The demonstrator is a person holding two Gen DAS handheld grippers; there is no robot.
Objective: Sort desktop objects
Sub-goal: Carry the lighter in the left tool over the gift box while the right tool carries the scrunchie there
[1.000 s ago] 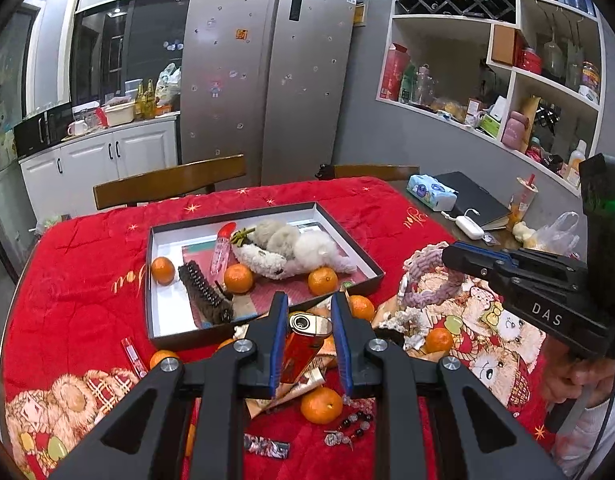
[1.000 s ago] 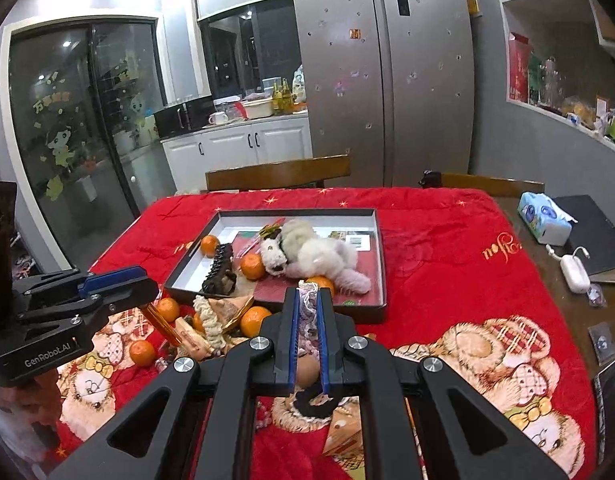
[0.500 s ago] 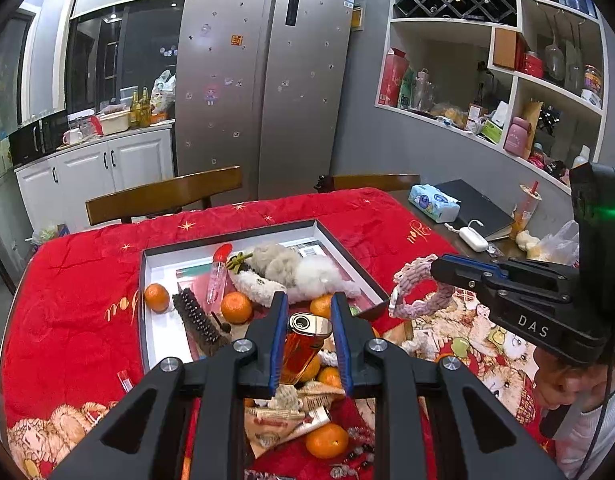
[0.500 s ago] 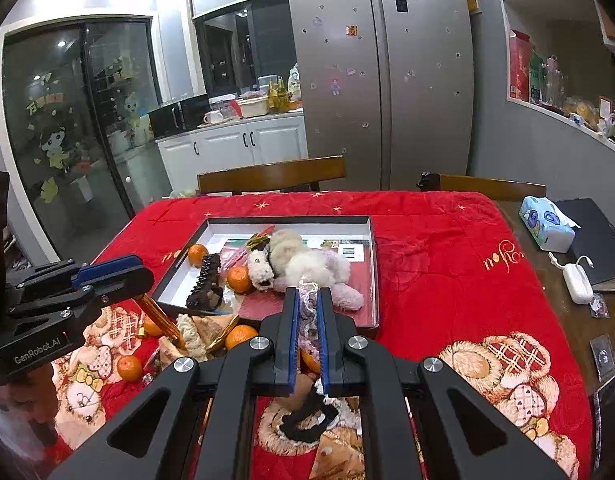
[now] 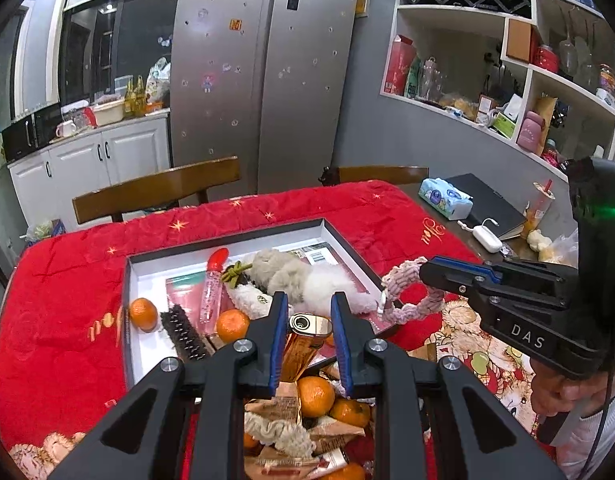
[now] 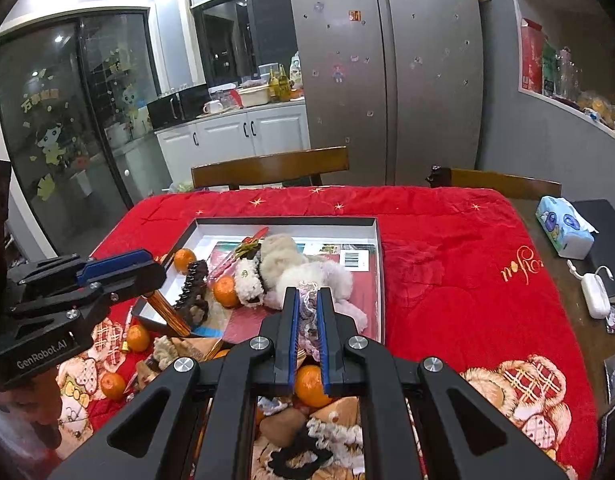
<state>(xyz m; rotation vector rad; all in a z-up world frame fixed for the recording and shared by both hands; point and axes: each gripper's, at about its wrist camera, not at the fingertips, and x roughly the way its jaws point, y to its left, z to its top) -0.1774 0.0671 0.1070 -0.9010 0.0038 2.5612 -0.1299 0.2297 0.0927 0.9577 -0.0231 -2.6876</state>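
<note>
**Above the tray's near edge: 2 held items awaiting release**

Over the near rim of the tray [image 5: 128, 312], the left gripper [image 5: 304, 332] is clamped on an amber lighter [image 5: 305, 344], its long axis running along the fingers, gold cap pointing toward the tray interior. The right gripper [image 6: 307, 322], jaws nearly together, pinches a pink knitted loop [image 5: 407, 292] that hangs beside the tray's right wall in the left view. Judged from position, both items lie forward of the loose tangerines [image 5: 315, 396] on the red cloth [image 5: 59, 312]; the left gripper is nearer open tray floor.
</note>
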